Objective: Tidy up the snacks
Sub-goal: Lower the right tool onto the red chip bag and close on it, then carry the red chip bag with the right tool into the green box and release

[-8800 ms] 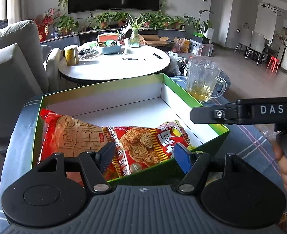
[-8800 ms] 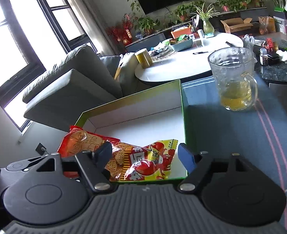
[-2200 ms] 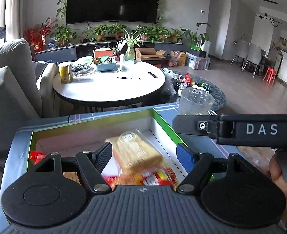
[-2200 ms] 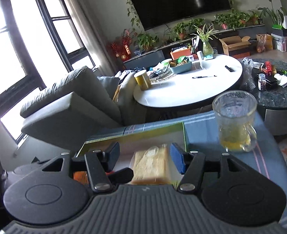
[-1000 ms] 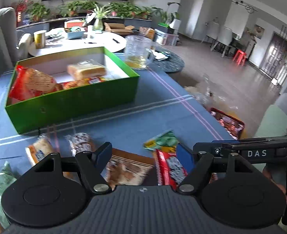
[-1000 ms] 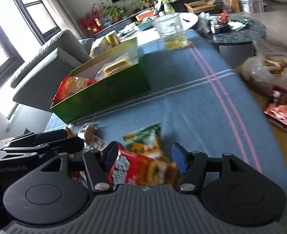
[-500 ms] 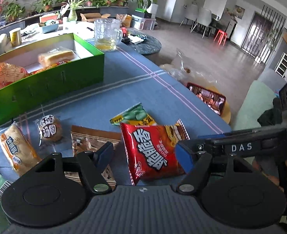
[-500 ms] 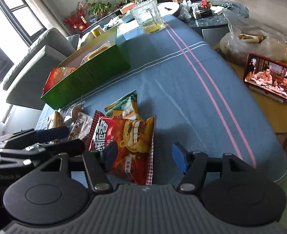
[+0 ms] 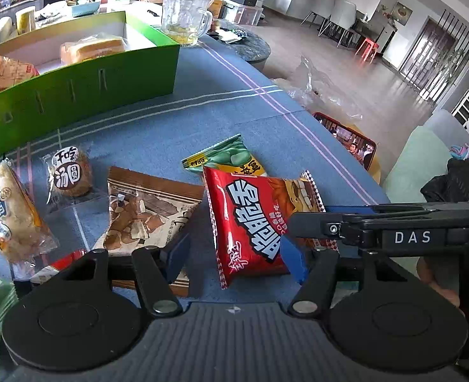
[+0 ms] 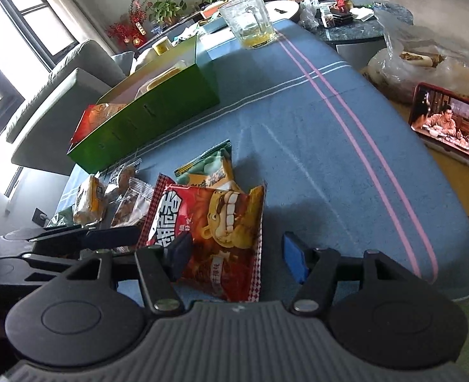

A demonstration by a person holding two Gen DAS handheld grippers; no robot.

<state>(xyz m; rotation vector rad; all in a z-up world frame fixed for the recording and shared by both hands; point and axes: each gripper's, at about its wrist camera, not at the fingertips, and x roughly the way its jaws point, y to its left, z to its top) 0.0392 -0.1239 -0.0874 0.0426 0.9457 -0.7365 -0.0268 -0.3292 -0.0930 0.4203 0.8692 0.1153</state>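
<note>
- Straddling the red snack bag (image 9: 250,222) with my left gripper (image 9: 234,254), I have the near end of the bag lying between my two blue pads; the jaws have just been closing and stand narrowed, yet neither pad presses the foil.
- My right gripper (image 10: 234,254) comes at the same bag (image 10: 209,232) from the other side: its left finger (image 10: 178,253) lies over the bag's near edge, its right pad stands clear on the blue cloth (image 10: 314,165), so those jaws are part open and clamp nothing.
- The bag lies flat, long axis running away from my left jaws and leaning slightly to the right, its far end resting on the green-and-yellow packet (image 9: 228,159).
- Left of my left jaws lies the brown packet (image 9: 145,210), its near edge just under my left finger; further left are a round bun in clear wrap (image 9: 70,173) and a bread pack (image 9: 10,213).
- Well ahead and to the left stands the green box (image 9: 84,86) with snacks already inside, and a glass mug (image 9: 185,19) beside its far corner.
- A phone (image 10: 451,121) plays off to the right of my right jaws.
</note>
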